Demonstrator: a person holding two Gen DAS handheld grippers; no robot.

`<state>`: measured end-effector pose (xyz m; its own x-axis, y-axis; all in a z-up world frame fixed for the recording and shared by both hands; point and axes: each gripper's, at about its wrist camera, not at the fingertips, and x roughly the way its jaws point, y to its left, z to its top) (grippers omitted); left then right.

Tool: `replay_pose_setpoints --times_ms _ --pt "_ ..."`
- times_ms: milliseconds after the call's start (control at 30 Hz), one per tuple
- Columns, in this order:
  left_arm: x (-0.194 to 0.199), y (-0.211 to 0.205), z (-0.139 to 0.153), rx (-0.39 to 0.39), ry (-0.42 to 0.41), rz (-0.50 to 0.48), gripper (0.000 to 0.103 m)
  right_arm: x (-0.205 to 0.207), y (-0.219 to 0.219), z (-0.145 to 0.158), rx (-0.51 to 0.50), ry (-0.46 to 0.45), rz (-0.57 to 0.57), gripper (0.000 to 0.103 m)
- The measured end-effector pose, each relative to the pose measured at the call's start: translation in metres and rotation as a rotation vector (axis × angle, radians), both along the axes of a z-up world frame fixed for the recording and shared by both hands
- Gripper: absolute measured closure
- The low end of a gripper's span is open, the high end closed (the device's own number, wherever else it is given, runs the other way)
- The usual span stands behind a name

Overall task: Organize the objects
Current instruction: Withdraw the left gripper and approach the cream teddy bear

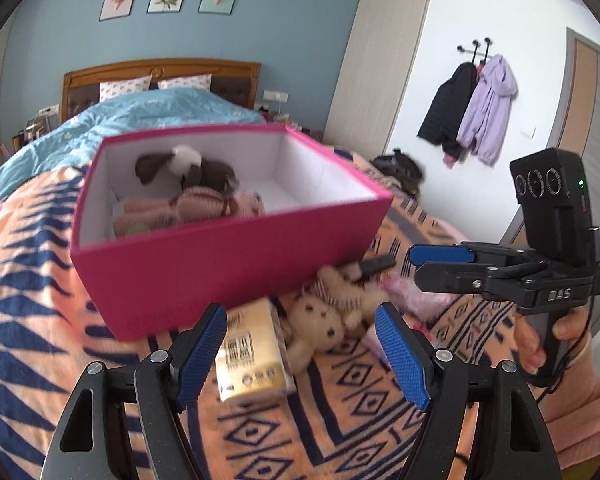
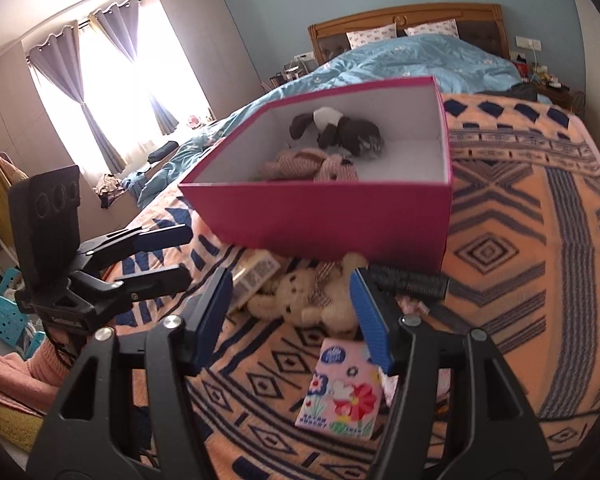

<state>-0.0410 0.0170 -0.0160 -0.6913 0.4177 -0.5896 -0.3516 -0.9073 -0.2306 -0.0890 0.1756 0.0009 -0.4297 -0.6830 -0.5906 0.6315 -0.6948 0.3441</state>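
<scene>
A pink open box (image 1: 220, 264) (image 2: 328, 220) stands on the orange patterned blanket; a dark grey and white plush (image 1: 188, 168) and a pink knitted plush (image 1: 192, 208) lie inside. In front of it lie a cream teddy bear (image 1: 320, 328) (image 2: 300, 296), a yellow tissue pack (image 1: 252, 360), a pink flowered tissue pack (image 2: 344, 392) and a black cylinder (image 2: 412, 280). My left gripper (image 1: 304, 356) (image 2: 186, 256) is open above the yellow pack and the bear, touching neither. My right gripper (image 2: 292, 316) (image 1: 414, 266) is open over the bear, holding nothing.
The blanket (image 2: 520, 240) covers the foot of a bed with a blue quilt (image 1: 148, 116) and a wooden headboard (image 1: 160, 72). Coats (image 1: 472, 112) hang on the right wall. Teal baskets (image 2: 4, 316) stand on the floor by the curtained window. A hand in a pink sleeve (image 1: 572, 392) holds the right gripper.
</scene>
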Motion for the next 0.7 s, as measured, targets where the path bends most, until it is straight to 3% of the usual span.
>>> replay_pose_setpoints --times_ms 400,700 --pt "-0.008 -0.016 -0.037 0.0 -0.128 0.108 0.025 0.007 -0.022 -0.023 0.021 -0.046 0.05 0.04" --pt "-0.019 -0.018 -0.055 0.014 -0.204 0.101 0.025 0.01 -0.025 -0.028 0.017 -0.061 0.037 0.04"
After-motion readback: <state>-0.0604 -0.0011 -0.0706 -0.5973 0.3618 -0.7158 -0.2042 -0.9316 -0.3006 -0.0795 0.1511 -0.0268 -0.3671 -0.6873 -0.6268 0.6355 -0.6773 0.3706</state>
